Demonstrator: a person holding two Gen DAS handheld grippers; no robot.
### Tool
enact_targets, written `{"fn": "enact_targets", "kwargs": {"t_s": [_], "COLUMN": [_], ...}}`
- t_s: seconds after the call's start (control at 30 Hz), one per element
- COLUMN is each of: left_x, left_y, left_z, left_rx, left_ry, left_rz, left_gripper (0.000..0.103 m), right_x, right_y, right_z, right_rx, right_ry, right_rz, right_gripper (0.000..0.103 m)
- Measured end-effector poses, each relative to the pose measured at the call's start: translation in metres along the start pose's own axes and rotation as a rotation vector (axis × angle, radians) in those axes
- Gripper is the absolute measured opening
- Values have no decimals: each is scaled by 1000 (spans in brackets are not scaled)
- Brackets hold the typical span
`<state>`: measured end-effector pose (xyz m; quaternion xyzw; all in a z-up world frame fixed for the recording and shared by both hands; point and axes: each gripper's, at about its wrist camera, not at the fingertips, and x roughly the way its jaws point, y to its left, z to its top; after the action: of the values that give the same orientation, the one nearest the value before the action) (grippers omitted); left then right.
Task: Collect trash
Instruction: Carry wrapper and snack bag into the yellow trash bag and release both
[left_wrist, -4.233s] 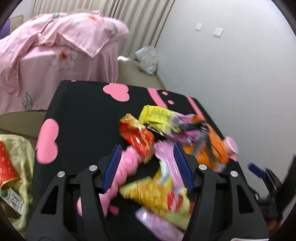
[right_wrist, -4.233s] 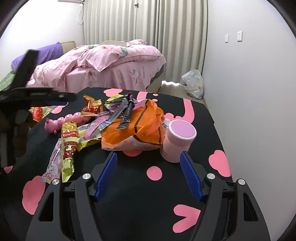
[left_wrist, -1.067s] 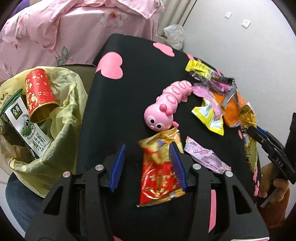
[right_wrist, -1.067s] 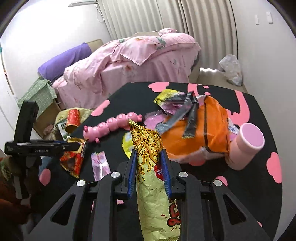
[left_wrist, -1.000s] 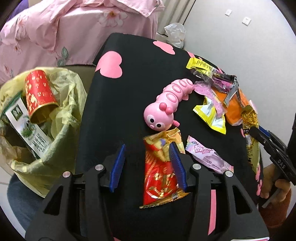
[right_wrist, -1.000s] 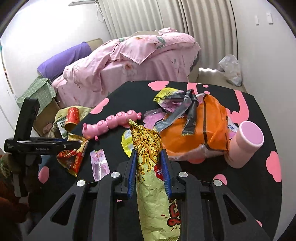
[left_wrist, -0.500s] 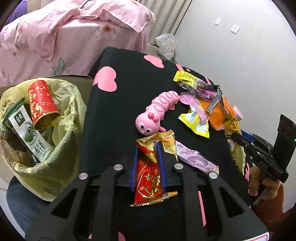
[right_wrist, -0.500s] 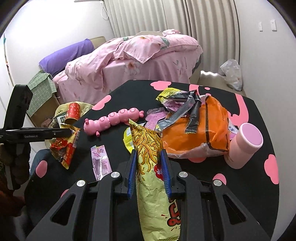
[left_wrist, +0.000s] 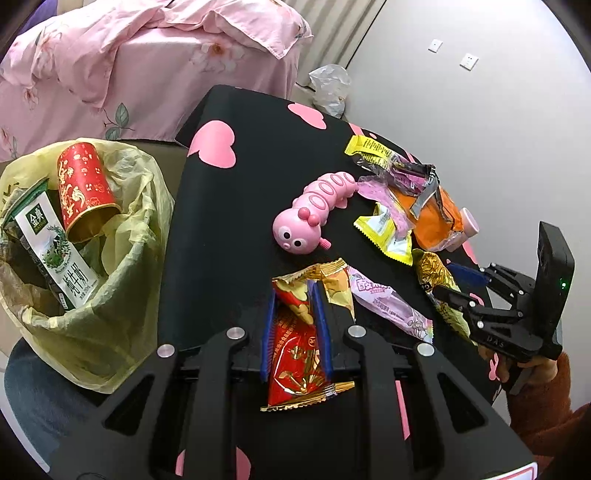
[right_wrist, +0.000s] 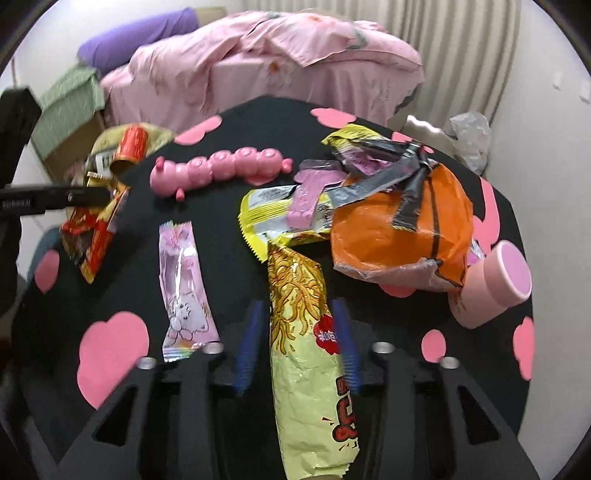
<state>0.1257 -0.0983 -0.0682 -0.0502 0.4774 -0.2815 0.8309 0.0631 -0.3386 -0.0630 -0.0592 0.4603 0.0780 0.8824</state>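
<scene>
My left gripper (left_wrist: 294, 291) is shut on a red and gold snack wrapper (left_wrist: 295, 347) and holds it over the black table's left side; the wrapper also shows in the right wrist view (right_wrist: 92, 236). A yellow trash bag (left_wrist: 122, 295) with a red cup (left_wrist: 83, 188) and a milk carton (left_wrist: 55, 254) hangs left of the table. My right gripper (right_wrist: 298, 314) has its jaws apart around a yellow noodle-snack packet (right_wrist: 306, 350) that lies between them. In the left wrist view the right gripper (left_wrist: 448, 278) sits at the table's right edge.
On the black table (left_wrist: 240, 206) with pink hearts lie a pink caterpillar toy (left_wrist: 317, 214), a pink candy wrapper (right_wrist: 183, 280), a yellow wrapper (right_wrist: 273, 214), an orange bag (right_wrist: 399, 229) under grey wrappers, and a pink cup (right_wrist: 491, 284). A pink bed (right_wrist: 295, 62) stands behind.
My left gripper closed on the red wrapper and lifted it slightly. My right gripper's jaws opened around the yellow packet, and it dropped closer to the table.
</scene>
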Motion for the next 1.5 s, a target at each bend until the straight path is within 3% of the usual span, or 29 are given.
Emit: {"fn": "enact_targets", "kwargs": {"t_s": [0.27, 0.33, 0.37, 0.6, 1.1, 1.3, 1.5], "left_x": [4, 2, 1, -21, -55, -94, -153], "left_y": [1, 3, 4, 15, 24, 49, 108], "left_z": [-3, -3, -3, 1, 1, 21, 44], "left_rx": [-7, -10, -11, -47, -62, -74, -153], "left_ry": [9, 4, 1, -81, -174, -291, -481], "left_rz": [-8, -8, -8, -19, -18, 80, 268], "left_gripper": [19, 19, 19, 19, 19, 19, 19], "right_x": [19, 22, 20, -19, -80, -89, -89], "right_y": [0, 0, 0, -2, 12, 33, 82], "right_z": [32, 35, 37, 50, 69, 93, 157], "right_rx": [-36, -47, -48, -13, -21, -46, -95], "right_ry": [80, 84, 79, -76, -308, -395, -552], "right_rz": [-34, -36, -26, 39, 47, 91, 225], "right_gripper": [46, 39, 27, 26, 25, 25, 25]}}
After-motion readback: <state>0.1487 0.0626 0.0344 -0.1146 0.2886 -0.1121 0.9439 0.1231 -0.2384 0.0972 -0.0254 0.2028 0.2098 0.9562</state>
